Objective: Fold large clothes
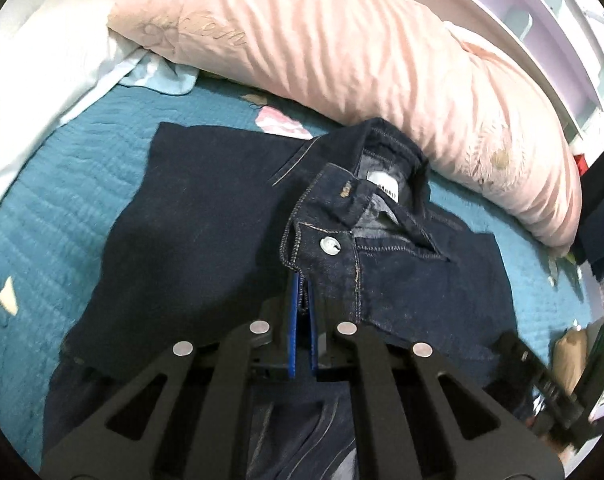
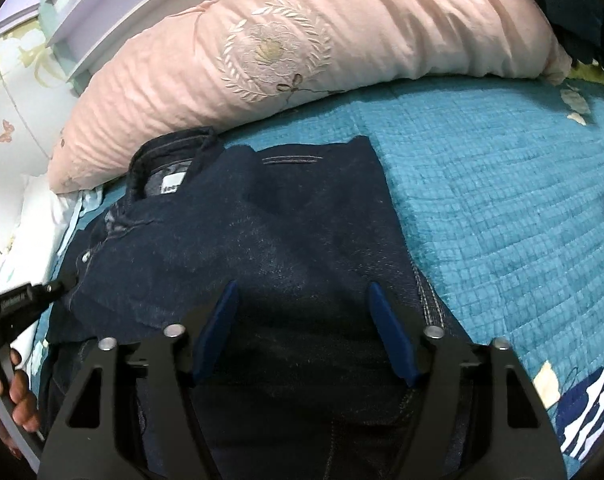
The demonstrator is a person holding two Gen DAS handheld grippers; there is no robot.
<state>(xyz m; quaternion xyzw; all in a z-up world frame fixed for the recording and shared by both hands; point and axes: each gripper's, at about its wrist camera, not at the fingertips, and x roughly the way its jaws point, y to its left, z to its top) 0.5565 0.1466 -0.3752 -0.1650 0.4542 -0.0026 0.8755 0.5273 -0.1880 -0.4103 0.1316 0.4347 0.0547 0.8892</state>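
Dark blue jeans (image 1: 206, 236) lie partly folded on the teal quilt, waistband with a silver button (image 1: 329, 245) and white label toward the pink pillow. My left gripper (image 1: 302, 280) is shut on the jeans' fly edge just below the button. In the right wrist view the jeans (image 2: 302, 240) fill the middle. My right gripper (image 2: 303, 292) is open, its blue fingers (image 2: 226, 300) spread over the folded denim with nothing between them. The left gripper (image 2: 58, 286) shows at that view's left edge, held by a hand.
A long pink pillow (image 1: 341, 52) lies right behind the jeans, with a white headboard beyond. A white pillow (image 1: 42, 72) is at the far left. Teal quilt (image 2: 501, 220) stretches to the right of the jeans. A striped cloth (image 2: 585, 412) lies at bottom right.
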